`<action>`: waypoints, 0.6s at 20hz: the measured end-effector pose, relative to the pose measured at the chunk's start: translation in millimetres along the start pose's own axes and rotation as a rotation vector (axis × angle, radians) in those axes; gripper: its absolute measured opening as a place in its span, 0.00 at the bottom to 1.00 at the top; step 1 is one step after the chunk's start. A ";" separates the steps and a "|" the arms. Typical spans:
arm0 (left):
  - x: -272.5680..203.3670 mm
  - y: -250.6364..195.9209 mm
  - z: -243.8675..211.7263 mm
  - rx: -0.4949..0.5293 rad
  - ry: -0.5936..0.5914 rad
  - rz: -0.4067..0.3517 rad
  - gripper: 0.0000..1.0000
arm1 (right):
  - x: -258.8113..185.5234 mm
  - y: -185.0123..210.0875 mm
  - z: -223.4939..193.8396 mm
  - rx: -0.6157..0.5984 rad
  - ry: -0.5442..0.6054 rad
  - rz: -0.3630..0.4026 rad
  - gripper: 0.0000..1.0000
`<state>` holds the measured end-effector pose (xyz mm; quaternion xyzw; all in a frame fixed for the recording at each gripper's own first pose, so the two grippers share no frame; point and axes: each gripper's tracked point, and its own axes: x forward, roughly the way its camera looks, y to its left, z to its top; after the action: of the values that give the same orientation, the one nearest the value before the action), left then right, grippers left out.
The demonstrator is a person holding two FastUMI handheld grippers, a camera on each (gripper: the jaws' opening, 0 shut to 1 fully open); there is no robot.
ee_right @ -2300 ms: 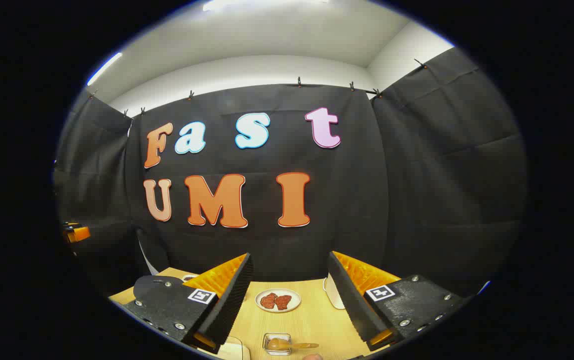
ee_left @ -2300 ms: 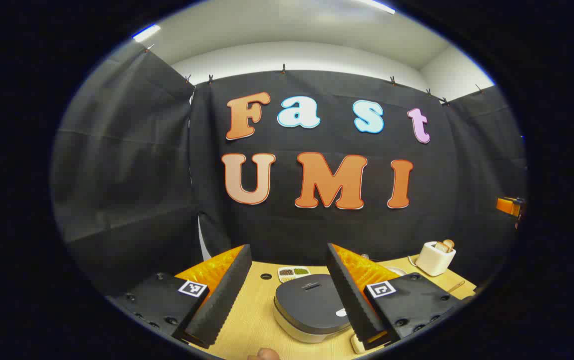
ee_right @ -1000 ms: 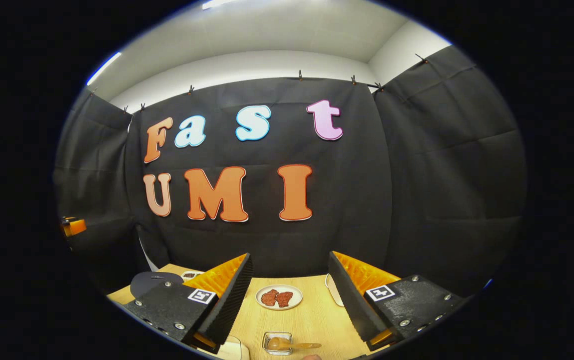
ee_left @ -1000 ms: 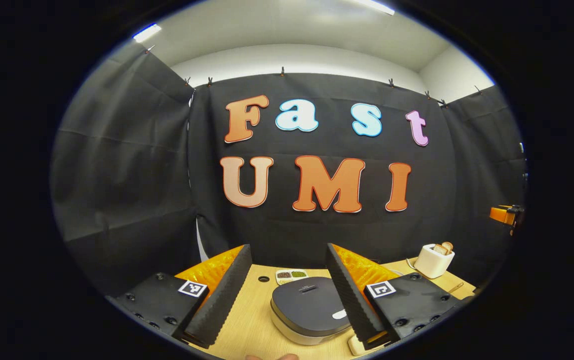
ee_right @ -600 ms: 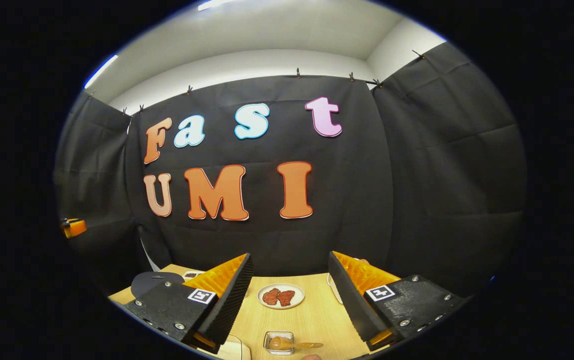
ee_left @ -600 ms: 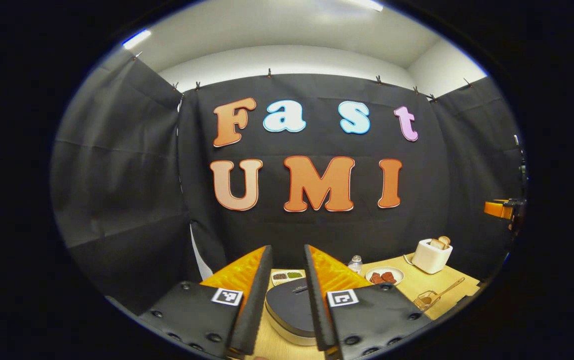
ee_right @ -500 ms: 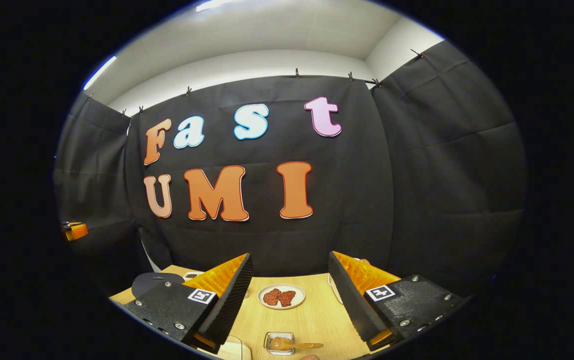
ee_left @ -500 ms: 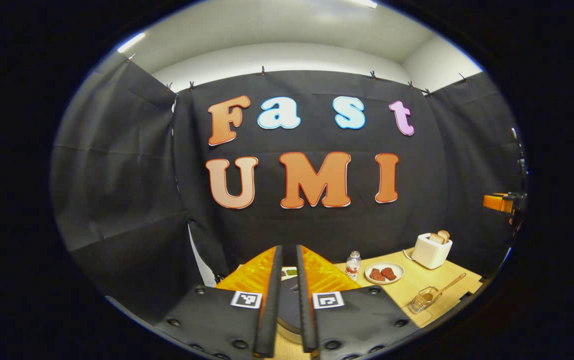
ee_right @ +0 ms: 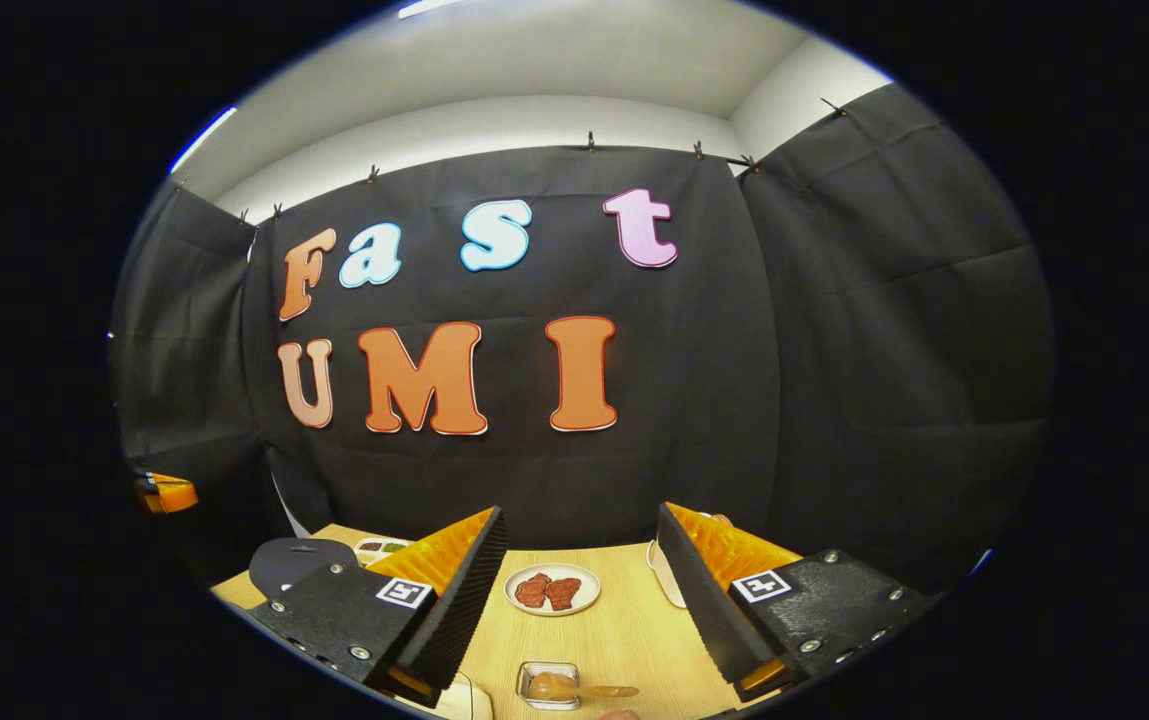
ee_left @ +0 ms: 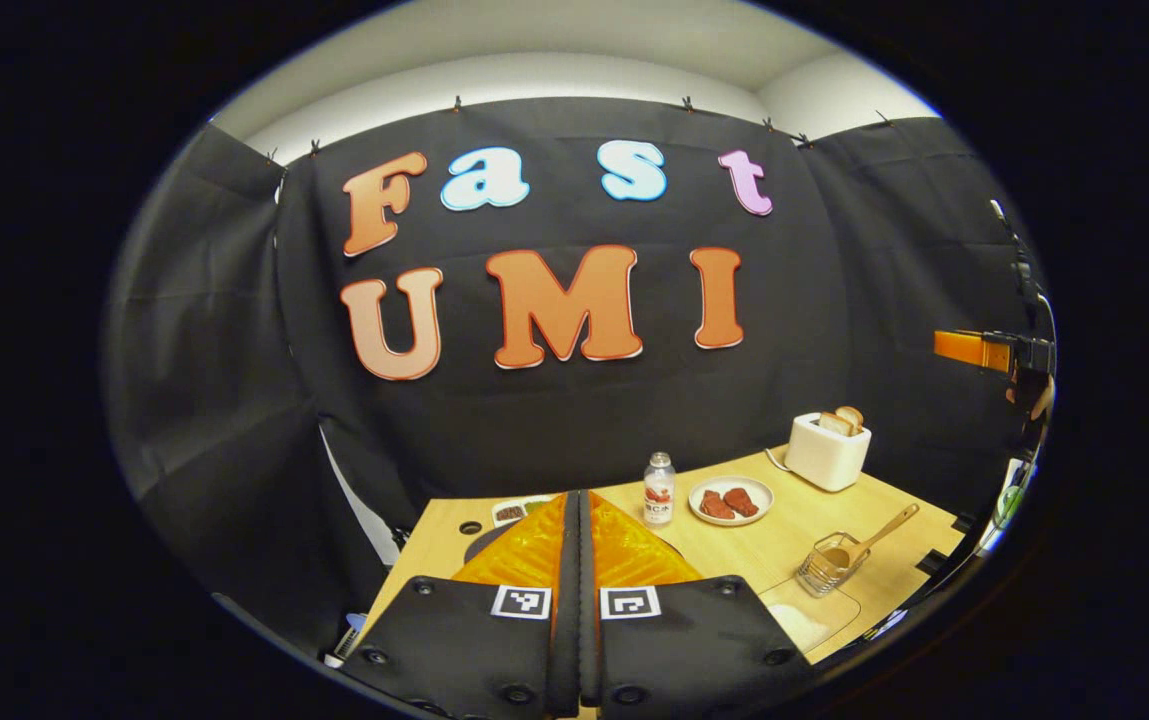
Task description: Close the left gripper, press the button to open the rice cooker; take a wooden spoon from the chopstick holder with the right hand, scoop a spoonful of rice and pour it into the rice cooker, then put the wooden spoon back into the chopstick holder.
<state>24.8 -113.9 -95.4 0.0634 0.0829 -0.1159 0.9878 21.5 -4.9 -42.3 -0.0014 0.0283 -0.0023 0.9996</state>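
My left gripper (ee_left: 579, 497) is shut with nothing between its fingers, hovering above the table. Behind it, a dark sliver of the rice cooker (ee_left: 477, 543) peeks out at the left. In the right gripper view the cooker's dark lid (ee_right: 292, 560) is down, at the far left. A wire chopstick holder (ee_left: 827, 568) stands at the right with the wooden spoon (ee_left: 879, 532) leaning out of it. My right gripper (ee_right: 580, 528) is open and holds nothing; the holder (ee_right: 547, 686) and spoon (ee_right: 606, 691) lie low between its fingers.
On the wooden table (ee_left: 734, 550) stand a small bottle (ee_left: 658, 488), a plate of meat (ee_left: 730, 499) and a white toaster (ee_left: 827, 448) with bread. A small dish (ee_left: 517, 511) sits at the back. A pale container (ee_left: 799, 622) lies near the holder.
My left gripper went from wide open to fully shut and swung so the cooker slid behind its fingers. The right gripper stayed open and hardly moved.
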 end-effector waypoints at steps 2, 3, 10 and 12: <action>10.4 -8.6 -20.8 -0.012 0.048 -0.027 0.05 | 2.0 5.2 -4.7 -0.010 0.010 0.006 0.94; 15.9 -10.2 -32.2 -0.013 0.073 -0.034 0.04 | 3.6 7.0 -7.5 -0.011 0.018 0.010 0.94; 57.5 -32.6 -102.7 -0.034 0.253 -0.108 0.05 | 10.5 16.0 -22.8 -0.007 0.047 0.027 0.94; 69.8 -33.1 -115.1 -0.028 0.290 -0.113 0.05 | 11.4 17.2 -28.0 -0.001 0.057 0.034 0.94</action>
<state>66.7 -144.5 -224.0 0.0609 0.2299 -0.1596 0.9581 31.4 12.2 -71.0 -0.0013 0.0566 0.0146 0.9983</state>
